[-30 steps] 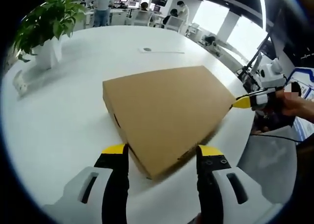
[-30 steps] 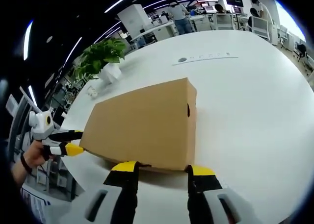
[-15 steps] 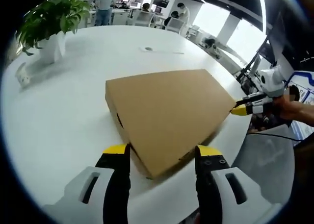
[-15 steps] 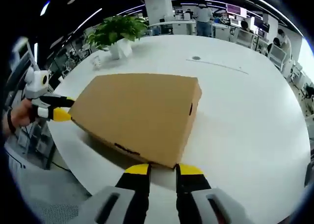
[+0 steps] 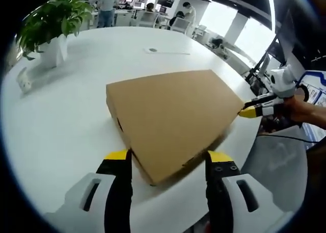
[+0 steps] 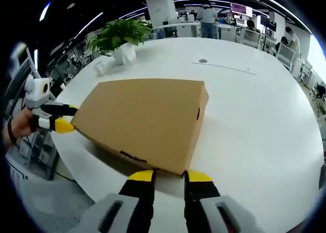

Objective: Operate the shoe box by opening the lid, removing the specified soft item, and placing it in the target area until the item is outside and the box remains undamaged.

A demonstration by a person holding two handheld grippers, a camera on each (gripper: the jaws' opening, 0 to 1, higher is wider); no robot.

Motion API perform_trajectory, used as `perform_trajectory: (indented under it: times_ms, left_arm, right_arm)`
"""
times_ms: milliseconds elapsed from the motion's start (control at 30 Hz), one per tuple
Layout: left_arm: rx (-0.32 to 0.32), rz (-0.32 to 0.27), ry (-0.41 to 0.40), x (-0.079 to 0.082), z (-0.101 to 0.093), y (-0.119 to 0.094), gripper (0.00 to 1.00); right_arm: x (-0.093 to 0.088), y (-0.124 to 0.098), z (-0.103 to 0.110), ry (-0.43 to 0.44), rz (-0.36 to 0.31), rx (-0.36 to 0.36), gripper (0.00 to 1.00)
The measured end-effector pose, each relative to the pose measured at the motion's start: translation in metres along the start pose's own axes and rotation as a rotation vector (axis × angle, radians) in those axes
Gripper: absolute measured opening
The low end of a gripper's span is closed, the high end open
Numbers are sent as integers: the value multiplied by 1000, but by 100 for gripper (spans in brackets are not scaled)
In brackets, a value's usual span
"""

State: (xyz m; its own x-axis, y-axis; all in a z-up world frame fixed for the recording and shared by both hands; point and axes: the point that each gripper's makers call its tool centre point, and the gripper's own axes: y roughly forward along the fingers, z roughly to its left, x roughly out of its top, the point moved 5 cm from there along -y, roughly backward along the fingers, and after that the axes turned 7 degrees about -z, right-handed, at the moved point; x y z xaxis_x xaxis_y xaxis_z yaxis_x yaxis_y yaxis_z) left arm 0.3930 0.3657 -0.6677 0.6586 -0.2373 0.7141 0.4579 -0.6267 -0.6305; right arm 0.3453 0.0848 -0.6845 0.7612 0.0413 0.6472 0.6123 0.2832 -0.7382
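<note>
A closed brown cardboard shoe box (image 5: 173, 113) lies flat on a round white table (image 5: 66, 126). My left gripper (image 5: 168, 156) is open, and its yellow-tipped jaws straddle the box's near corner. In the right gripper view the same box (image 6: 145, 115) points another corner at my right gripper (image 6: 169, 176). Its jaws are drawn close with a narrow gap, just short of that corner, and nothing shows between them. The right gripper (image 5: 252, 110), held by a hand, also shows in the left gripper view, touching the box's far right corner. The left gripper (image 6: 57, 124) shows in the right gripper view at the box's left corner.
A potted green plant (image 5: 48, 24) in a white pot stands at the table's far left, a small white object (image 5: 23, 85) beside it. A flat cable port strip (image 6: 221, 66) lies beyond the box. The table edge runs close behind both grippers. People and desks fill the background.
The right gripper's jaws have narrowed from wide apart to a small gap, and its view swung round to the box's corner. The left gripper still straddles its corner.
</note>
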Motion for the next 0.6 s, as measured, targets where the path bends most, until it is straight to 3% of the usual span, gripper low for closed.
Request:
perform_trajectory:
  times_ms: [367, 467, 533, 600]
  left_arm:
    - [-1, 3, 7, -19, -3, -20, 56]
    - [-9, -22, 14, -20, -1, -20, 57]
    - [1, -44, 0, -21, -2, -19, 58]
    - [6, -49, 4, -24, -4, -18, 60]
  right_arm:
    - [-10, -4, 13, -23, -2, 42, 18]
    - [-11, -4, 9, -60, -30, 64, 17]
    - [-13, -3, 4, -136, -69, 82, 15]
    - [-18, -3, 4, -96, -96, 88, 16]
